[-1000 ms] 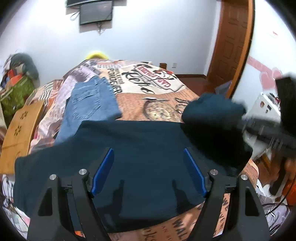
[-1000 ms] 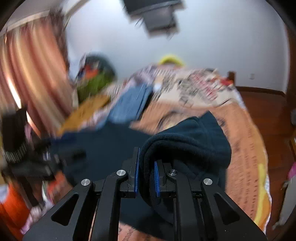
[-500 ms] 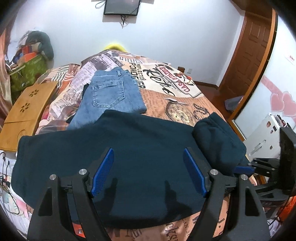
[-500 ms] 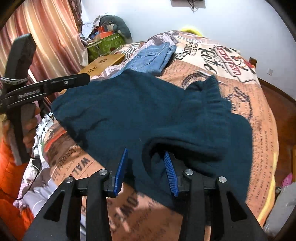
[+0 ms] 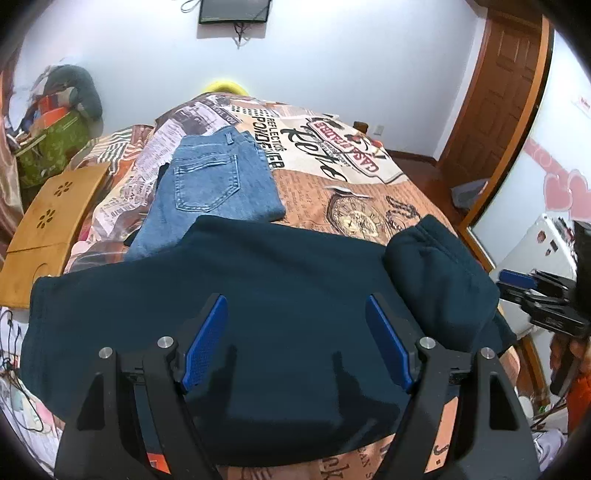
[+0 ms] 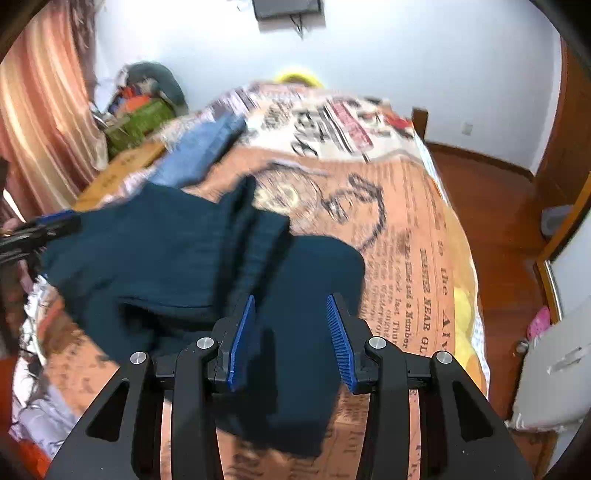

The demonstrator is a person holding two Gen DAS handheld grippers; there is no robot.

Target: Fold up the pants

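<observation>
Released from the right gripper (image 6: 291, 339), the folded end of the dark teal pants (image 5: 258, 314) has been laid down on the right part of the garment, where 1 second ago it was pinched and carried in the air. That gripper's jaws are now parted, with cloth seen between the pads but, as far as the blurred view allows, not pressed by them. The left gripper (image 5: 295, 343) is held spread wide above the middle of the pants, nothing being gripped.

The pants are spread across the near end of the bed (image 5: 369, 192), their long axis running left to right; the unfolded left end lies nearer the left gripper, and the next fold is judged to start there. Folded blue jeans (image 5: 218, 184) lie just beyond, on a printed bedspread. White walls, a wall-mounted screen (image 5: 232, 11) and a wooden door (image 5: 506, 85) are seen behind.
</observation>
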